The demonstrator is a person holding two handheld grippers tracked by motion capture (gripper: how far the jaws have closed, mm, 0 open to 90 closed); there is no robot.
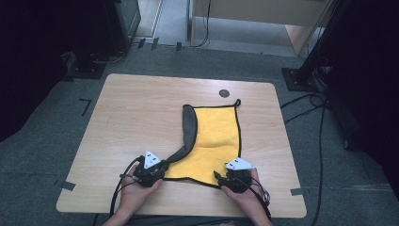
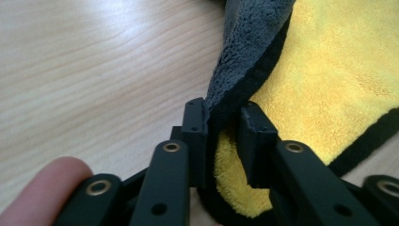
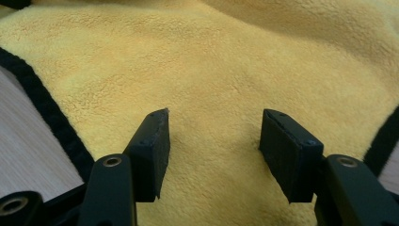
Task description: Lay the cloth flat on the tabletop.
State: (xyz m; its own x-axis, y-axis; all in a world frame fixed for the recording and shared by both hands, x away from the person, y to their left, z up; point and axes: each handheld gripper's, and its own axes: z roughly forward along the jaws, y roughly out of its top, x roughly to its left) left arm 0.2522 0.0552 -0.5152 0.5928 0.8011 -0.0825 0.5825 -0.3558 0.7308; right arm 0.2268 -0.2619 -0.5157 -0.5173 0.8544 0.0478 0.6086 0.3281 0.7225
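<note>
Black-jawed left gripper: the left gripper [image 1: 151, 170] sits at the near left corner of the table, its jaws close together with the grey-backed, black-bound edge of the cloth running up between them. In the left gripper view [image 2: 225, 123] the left jaw lies against the fold while a thin gap shows at the right jaw, so I judge the corner loosely caught rather than pinched hard.

Right gripper: the right gripper [image 1: 234, 179] rests over the near right corner; in the right gripper view [image 3: 214, 136] its jaws stand spread with yellow pile beneath and between them, pressing on nothing.

Cloth: the yellow microfibre cloth with black binding and a grey underside [image 1: 214, 136] lies right of centre on the table, mostly flat. Its left side is turned over, so a long grey flap [image 1: 189, 129] curves from the far edge down to the left gripper. A small hanging loop [image 1: 237, 101] sticks out at the far right corner.

Table: the pale wood-grain tabletop [image 1: 136, 113] carries a dark round mark [image 1: 224, 93] just beyond the cloth.

Step in hand: by my reading, securing both near corners, the left nearly taken, the right not yet.

Next move: the right jaws need to settle onto the bound corner and close; the left grip needs firming before any lift or fold, or the edge may slip out.
</note>
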